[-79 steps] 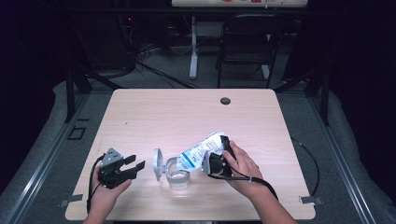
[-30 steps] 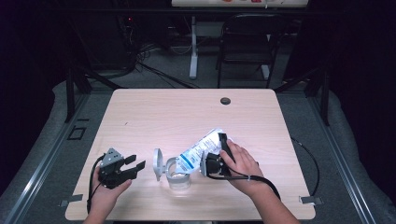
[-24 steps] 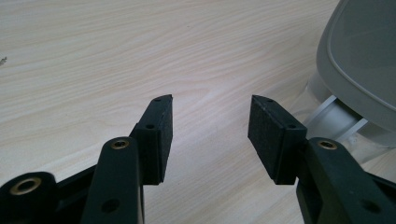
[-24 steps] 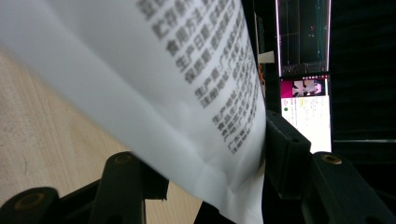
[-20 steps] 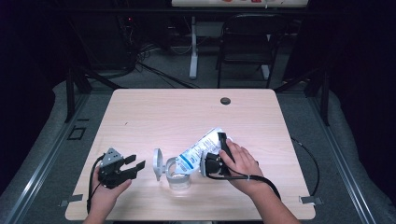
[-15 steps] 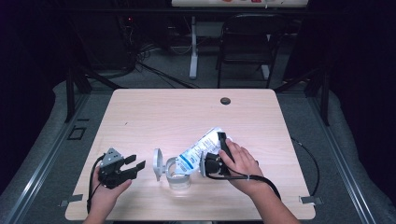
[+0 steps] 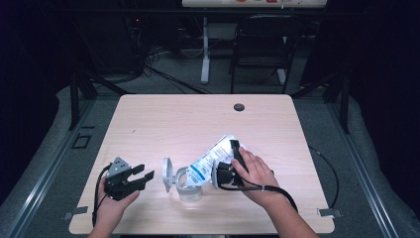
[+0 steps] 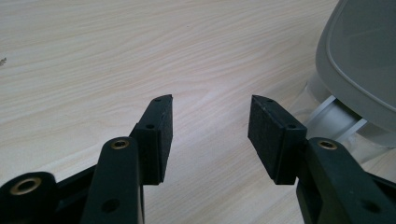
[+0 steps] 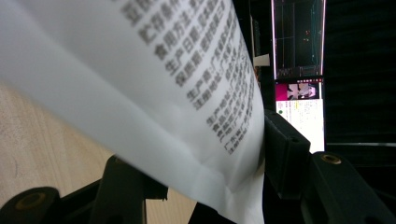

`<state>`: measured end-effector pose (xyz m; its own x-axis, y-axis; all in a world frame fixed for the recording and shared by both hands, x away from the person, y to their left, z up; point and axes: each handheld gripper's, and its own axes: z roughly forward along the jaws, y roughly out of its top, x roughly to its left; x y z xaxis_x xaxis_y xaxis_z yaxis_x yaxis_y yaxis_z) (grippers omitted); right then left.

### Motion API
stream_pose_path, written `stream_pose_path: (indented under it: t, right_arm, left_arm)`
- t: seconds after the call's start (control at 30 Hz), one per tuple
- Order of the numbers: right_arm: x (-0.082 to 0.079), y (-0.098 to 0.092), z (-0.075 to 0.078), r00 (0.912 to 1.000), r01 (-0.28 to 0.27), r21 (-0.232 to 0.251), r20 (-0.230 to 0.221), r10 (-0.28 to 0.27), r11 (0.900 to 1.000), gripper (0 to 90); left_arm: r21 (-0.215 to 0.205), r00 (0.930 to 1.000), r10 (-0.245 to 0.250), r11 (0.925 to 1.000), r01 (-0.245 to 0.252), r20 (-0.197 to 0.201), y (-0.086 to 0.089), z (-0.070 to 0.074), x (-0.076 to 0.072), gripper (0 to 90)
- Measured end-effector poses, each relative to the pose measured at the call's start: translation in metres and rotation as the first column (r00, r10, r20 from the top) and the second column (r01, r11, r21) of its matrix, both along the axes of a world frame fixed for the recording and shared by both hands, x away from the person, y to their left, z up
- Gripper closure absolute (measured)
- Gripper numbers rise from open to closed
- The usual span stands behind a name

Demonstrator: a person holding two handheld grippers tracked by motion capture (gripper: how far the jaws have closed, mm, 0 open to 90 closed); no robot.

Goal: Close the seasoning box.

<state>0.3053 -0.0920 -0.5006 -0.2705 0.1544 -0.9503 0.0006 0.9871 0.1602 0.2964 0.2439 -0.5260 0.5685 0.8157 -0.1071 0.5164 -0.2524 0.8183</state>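
Left gripper (image 7: 141, 177) rests on surface (image 7: 198, 124), jaws apart, nothing between them. Just off its right jaw: grey flip lid (image 8: 362, 56) of clear container (image 7: 189, 184), lid swung open, standing upright. Container mouth sits between both grippers, nearer right one. Right gripper (image 7: 229, 161) jaws clamped on bottom end of white pouch (image 7: 210, 161). Pouch long axis slants down-left from jaws, open end over container mouth. Pouring looks in hand; tilt toward mouth decides it.
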Motion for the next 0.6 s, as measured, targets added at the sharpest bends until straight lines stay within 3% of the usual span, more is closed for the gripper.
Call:
stream_pose_path:
  t: [0.6]
  right_arm:
    - [-0.0005,0.0003,0.0013,0.9999,-0.010,-0.008,0.008,0.010,1.000,49.8]
  left_arm:
    - [0.000,1.0000,0.000,1.0000,0.000,0.002,0.0005,0.0002,0.0001,50.8]
